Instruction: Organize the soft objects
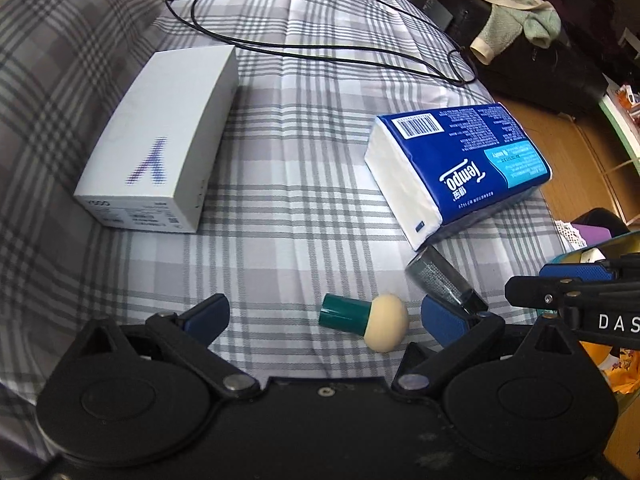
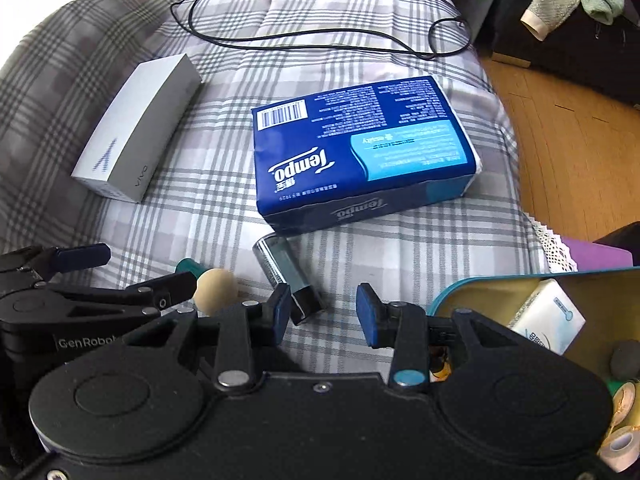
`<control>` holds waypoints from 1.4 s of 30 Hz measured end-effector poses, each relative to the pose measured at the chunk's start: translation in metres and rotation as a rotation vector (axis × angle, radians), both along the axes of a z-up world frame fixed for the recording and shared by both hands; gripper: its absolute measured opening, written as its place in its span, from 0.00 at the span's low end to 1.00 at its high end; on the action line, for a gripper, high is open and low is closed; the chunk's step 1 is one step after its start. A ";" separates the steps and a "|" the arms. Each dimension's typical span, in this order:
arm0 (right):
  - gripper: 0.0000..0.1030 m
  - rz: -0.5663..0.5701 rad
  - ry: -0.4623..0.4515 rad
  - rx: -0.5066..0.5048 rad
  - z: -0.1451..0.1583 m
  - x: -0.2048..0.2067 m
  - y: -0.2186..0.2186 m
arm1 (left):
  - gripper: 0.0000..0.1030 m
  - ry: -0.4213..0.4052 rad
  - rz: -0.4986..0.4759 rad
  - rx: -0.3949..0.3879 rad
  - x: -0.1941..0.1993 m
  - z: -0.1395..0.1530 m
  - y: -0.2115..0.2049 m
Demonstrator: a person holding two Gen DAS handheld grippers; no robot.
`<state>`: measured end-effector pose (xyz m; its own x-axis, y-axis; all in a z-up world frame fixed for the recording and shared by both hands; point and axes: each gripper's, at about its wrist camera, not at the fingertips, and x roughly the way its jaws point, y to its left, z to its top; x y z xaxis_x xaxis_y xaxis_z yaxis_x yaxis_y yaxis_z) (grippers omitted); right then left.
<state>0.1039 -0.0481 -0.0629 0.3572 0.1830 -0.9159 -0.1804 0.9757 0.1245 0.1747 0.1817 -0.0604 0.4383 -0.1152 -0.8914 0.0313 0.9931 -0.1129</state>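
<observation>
A blue Tempo tissue pack (image 1: 460,168) (image 2: 360,148) lies on the plaid bed. A beige sponge puff with a green handle (image 1: 368,320) (image 2: 214,286) lies just in front of my left gripper (image 1: 324,316), which is open and empty with the puff between its fingers. A silver tube with a black cap (image 1: 440,276) (image 2: 286,276) lies beside the puff. My right gripper (image 2: 324,312) is open and empty, its left finger beside the tube's cap. It also shows at the right edge of the left wrist view (image 1: 576,288).
A white phone box (image 1: 160,140) (image 2: 136,128) lies at the left. A black cable (image 1: 320,28) (image 2: 320,28) loops at the far side. A teal-rimmed tin (image 2: 500,292) with a small white box and tape rolls (image 2: 622,444) sits at the right. Wooden floor lies beyond the bed's right edge.
</observation>
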 end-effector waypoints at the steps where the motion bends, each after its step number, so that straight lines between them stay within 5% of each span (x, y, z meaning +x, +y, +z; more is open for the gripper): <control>1: 0.39 -0.010 0.002 -0.002 -0.001 0.001 -0.001 | 0.99 0.003 -0.011 0.009 0.002 -0.002 -0.004; 7: 0.39 -0.091 0.047 0.023 -0.008 0.005 -0.011 | 0.97 0.036 -0.061 0.102 0.012 -0.018 -0.021; 9: 0.39 -0.105 0.064 0.028 -0.010 0.005 -0.013 | 0.89 0.051 -0.071 0.109 0.015 -0.023 -0.023; 19: 0.39 -0.128 0.101 0.053 -0.010 -0.001 -0.010 | 0.74 0.105 -0.079 0.058 0.027 -0.038 -0.025; 24: 0.39 -0.164 0.125 0.091 -0.009 -0.001 -0.012 | 0.58 0.089 -0.046 0.032 0.026 -0.033 -0.018; 35: 0.39 -0.107 0.180 0.005 -0.030 0.004 0.011 | 0.61 0.101 -0.015 0.081 0.025 -0.035 -0.016; 42: 0.38 -0.174 0.030 -0.184 -0.027 0.014 0.005 | 0.69 0.110 0.021 0.068 0.026 -0.036 -0.009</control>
